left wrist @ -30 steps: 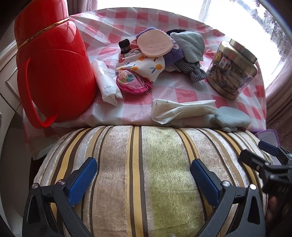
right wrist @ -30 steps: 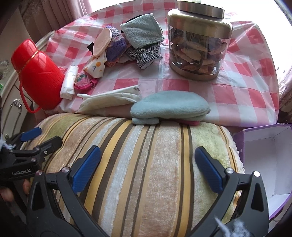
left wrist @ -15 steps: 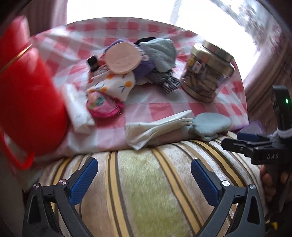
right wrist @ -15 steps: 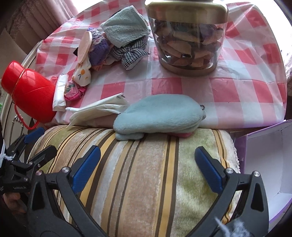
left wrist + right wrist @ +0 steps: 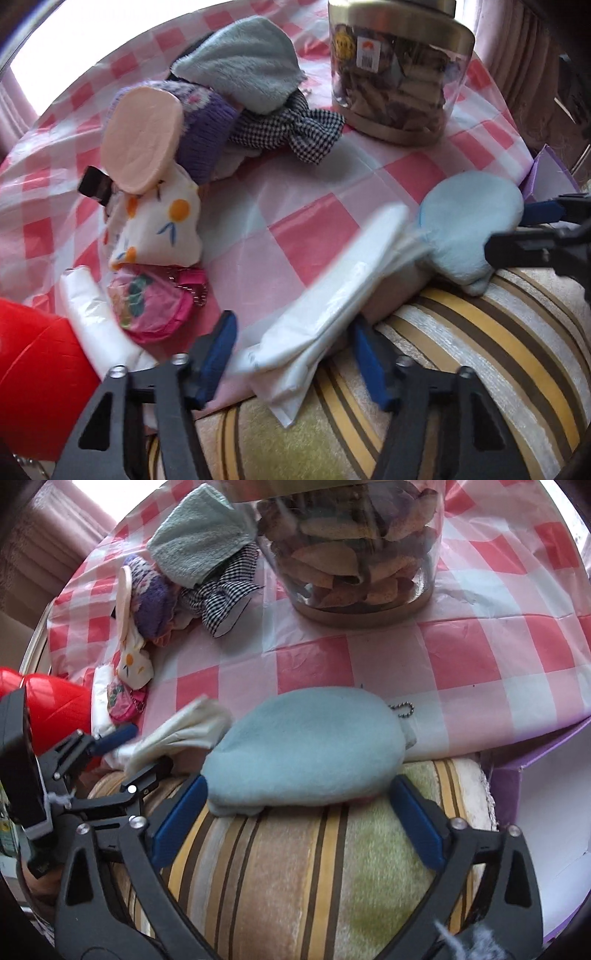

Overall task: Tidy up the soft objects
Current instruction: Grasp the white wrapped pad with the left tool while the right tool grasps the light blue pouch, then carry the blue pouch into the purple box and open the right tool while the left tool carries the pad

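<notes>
- Now both grippers have closed in from hovering back over the striped cushion (image 5: 314,878) to the near edge of the checked tablecloth (image 5: 480,653), each lined up on its own soft thing.
- Left gripper (image 5: 291,354): jaws spread, nothing held. A second ago it looked across the cushion from well back; now its fingers bracket the near end of the white folded packet (image 5: 332,306), which lies at the table's near edge and overhangs the cushion.
- Right gripper (image 5: 295,812): jaws wide apart, empty, with the pale blue plush pouch (image 5: 306,746) lying between the fingertips. The pouch sits at the near edge, partly on the cushion, its bead chain trailing toward the purple box (image 5: 546,812).
- Untouched further back: the pile with the teal cloth (image 5: 243,62), purple knit piece (image 5: 199,122) and checked fabric (image 5: 288,129), near the far edge beside the jar (image 5: 399,74).
- Meaning, as I judge it: the approach is over and two grasps are about due; no sorting is done yet.
- Blur in the left view suggests that hand is moving.
</notes>
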Tool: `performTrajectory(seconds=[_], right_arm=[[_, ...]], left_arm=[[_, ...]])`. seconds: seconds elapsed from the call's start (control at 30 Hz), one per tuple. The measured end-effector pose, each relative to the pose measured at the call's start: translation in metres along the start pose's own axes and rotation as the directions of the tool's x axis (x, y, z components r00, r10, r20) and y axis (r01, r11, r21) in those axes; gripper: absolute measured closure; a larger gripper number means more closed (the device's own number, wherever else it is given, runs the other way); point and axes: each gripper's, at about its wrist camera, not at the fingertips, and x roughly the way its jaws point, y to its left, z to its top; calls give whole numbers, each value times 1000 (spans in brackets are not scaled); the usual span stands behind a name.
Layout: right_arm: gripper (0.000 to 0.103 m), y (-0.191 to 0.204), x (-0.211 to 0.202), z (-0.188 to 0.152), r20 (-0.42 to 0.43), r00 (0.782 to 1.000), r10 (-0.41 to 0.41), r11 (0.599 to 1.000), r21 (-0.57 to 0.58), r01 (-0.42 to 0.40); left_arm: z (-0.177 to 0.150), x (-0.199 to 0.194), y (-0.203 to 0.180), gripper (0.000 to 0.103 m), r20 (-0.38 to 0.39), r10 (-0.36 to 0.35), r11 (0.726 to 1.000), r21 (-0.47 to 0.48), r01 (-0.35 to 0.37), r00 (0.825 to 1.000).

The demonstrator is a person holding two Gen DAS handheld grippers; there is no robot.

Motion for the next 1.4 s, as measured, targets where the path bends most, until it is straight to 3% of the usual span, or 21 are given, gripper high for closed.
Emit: performTrajectory(seconds=[0.07,0.13,0.23,0.5,0.83,1.1,1.27,1.4], right_arm=[[19,-5,3,6,-3,1000,7,1000,29,-7],[49,-9,7,10,-2,1000,21,998,53,-20],[68,-13,13,11,-12,998,59,996,74,-58],[74,-20,-10,6,70,992,108,991,70,-113],[74,-85,-85,-20,191,972,139,974,151,-169],[74,-186,-141,-65,274,962,6,941,323,-97],[74,-251,-135,-91,228,971,-75,900,435,-32],[74,-290,-122,-100,196,976,-92,875,484,-15]], left_arm=[[-1,2,2,60,2,-20,1000,1,20,1000],[-1,0,2,63,15,-36,999,2,36,999],[-3,-3,6,65,32,-52,999,-6,52,998],[-9,-30,20,71,109,-83,992,-82,92,991],[-1,-55,-2,72,199,-130,976,-148,160,971],[22,-72,-47,72,243,-180,973,-96,208,953],[38,-77,-82,72,246,-222,971,-31,237,943],[51,-80,-109,72,238,-254,966,16,258,937]])
